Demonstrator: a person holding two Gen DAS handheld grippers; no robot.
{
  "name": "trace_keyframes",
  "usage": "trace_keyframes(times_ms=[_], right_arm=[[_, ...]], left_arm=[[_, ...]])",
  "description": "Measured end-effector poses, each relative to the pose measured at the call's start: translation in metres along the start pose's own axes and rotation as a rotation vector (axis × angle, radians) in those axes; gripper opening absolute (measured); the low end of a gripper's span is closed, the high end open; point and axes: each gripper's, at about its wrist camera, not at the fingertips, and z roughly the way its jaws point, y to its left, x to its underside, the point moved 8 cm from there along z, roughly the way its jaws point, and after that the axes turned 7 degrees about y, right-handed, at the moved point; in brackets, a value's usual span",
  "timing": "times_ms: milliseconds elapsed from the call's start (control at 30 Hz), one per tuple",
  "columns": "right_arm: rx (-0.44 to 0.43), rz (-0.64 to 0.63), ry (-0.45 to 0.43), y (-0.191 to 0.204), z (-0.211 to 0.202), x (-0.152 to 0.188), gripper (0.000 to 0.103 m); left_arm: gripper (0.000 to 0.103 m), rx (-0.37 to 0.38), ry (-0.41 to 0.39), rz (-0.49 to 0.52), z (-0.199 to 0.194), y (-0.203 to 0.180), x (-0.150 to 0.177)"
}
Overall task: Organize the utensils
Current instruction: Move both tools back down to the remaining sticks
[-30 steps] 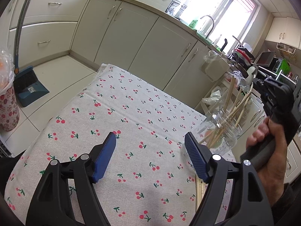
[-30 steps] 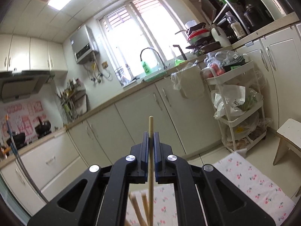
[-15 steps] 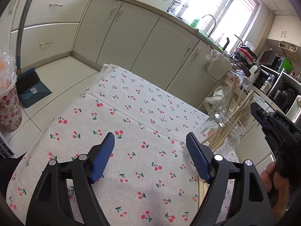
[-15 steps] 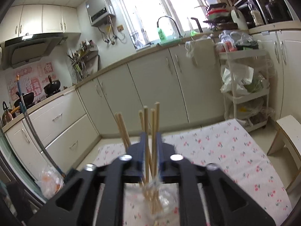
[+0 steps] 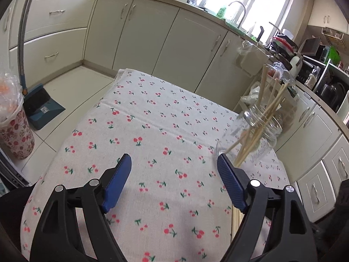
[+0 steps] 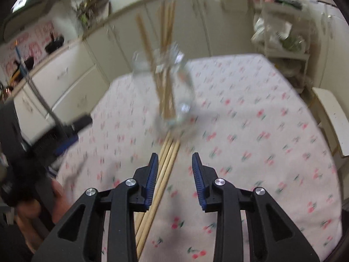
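A clear glass jar (image 5: 259,131) stands on the cherry-print tablecloth (image 5: 152,131) at the right and holds several wooden chopsticks (image 5: 267,111) that lean out of its mouth. In the right wrist view the jar (image 6: 174,83) is blurred, ahead of my right gripper (image 6: 174,168), which is open and empty. A few loose chopsticks (image 6: 161,174) lie on the cloth under its left finger. My left gripper (image 5: 174,174) is open and empty above the cloth, left of the jar. It also shows in the right wrist view (image 6: 72,131), at the left.
A floral cup (image 5: 15,131) and a blue dustpan (image 5: 41,107) stand on the floor at the left. Kitchen cabinets (image 5: 152,32) run behind the table. A white stool (image 6: 331,118) and a storage cart (image 6: 281,32) stand at the right.
My right gripper let go of the chopstick into the jar, opened, and drew back and down toward the loose chopsticks. My left gripper stayed open and hardly moved.
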Motion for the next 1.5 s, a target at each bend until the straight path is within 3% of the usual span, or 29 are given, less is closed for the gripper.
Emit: trace_keyframes(times_ms=[267,667,900,1033,1300,1500], right_arm=[[0.064,-0.075,0.078,0.009,0.024,0.016,0.03],[0.072,-0.116,0.086,-0.002,0.019,0.017,0.029],[0.128,-0.164,0.095,-0.019,0.014,0.014,0.03],[0.121,-0.149,0.092,-0.04,0.01,0.011,0.03],[0.083,-0.155,0.079,-0.04,0.01,0.012,0.031],[0.068,-0.167,0.095,-0.04,0.014,0.006,0.031]], left_arm=[[0.08,0.0,0.042,0.058,-0.012,-0.01,0.012],[0.08,-0.018,0.202,0.257,0.027,-0.061,0.032],[0.08,-0.055,0.307,0.352,0.053,-0.078,0.048],[0.08,-0.082,0.337,0.361,0.061,-0.076,0.053],[0.08,-0.156,0.342,0.403,0.066,-0.083,0.055],[0.079,-0.21,0.331,0.334,0.054,-0.067,0.054]])
